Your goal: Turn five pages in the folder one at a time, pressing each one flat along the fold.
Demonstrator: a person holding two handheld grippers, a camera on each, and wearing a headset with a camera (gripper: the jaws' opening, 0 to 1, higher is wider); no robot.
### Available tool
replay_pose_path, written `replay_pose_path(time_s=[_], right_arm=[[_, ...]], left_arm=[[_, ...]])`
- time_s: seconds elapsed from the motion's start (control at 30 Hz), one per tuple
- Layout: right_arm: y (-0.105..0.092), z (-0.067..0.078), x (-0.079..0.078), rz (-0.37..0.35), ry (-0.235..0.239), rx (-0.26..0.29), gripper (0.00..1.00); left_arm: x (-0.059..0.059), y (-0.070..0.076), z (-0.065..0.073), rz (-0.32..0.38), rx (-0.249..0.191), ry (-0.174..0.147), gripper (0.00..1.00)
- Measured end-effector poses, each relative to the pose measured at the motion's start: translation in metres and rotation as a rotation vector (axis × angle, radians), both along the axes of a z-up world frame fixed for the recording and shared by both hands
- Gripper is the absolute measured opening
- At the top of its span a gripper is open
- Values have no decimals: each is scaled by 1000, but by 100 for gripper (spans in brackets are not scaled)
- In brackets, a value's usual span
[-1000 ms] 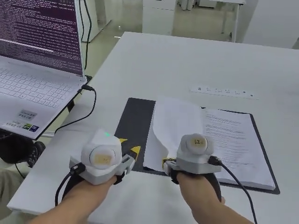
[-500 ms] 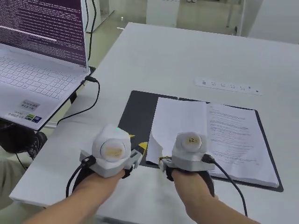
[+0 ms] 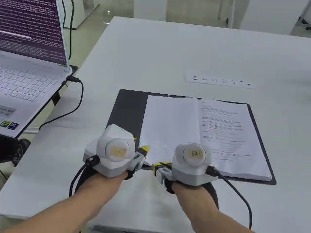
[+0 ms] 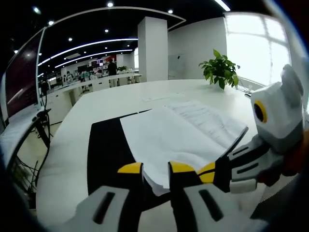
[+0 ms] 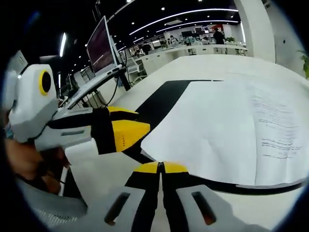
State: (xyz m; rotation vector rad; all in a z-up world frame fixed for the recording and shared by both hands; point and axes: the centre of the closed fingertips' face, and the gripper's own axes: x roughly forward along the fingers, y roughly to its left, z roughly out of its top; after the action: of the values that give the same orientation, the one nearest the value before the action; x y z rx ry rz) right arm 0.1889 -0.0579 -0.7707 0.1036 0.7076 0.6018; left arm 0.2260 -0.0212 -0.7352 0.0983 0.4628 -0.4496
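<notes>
Right gripper (image 3: pixel 156 168) jaws together, empty, at folder (image 3: pixel 127 108) near edge. Left gripper (image 3: pixel 144 149) jaws slightly apart beside page (image 3: pixel 167 124) corner. Page looks turned; pressing along fold (image 3: pixel 199 121) likely next.

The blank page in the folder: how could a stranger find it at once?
On the white table, right of the laptop, lies an open black folder. The blank page is its left sheet, lying over the black cover; unlike the printed page beside it, it carries no text.
</notes>
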Motion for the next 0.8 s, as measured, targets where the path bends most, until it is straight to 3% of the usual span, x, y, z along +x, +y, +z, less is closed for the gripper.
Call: replay_pose_path(time_s=[0.2, 0.47, 0.5, 0.8], right_arm=[[-35, 8, 14, -79, -21, 16, 0], [-72, 13, 36, -139, -74, 37, 0], [-75, 14, 40, -137, -88, 37, 0], [-95, 18, 84, -118, -203, 24, 0]], left_arm=[[2, -20, -25, -39, 34, 43, 19], [-8, -14, -56, -7, 66, 103, 19], [-6, -15, -51, -2, 45, 64, 19], [-7, -13, -51, 35, 3, 19, 19]])
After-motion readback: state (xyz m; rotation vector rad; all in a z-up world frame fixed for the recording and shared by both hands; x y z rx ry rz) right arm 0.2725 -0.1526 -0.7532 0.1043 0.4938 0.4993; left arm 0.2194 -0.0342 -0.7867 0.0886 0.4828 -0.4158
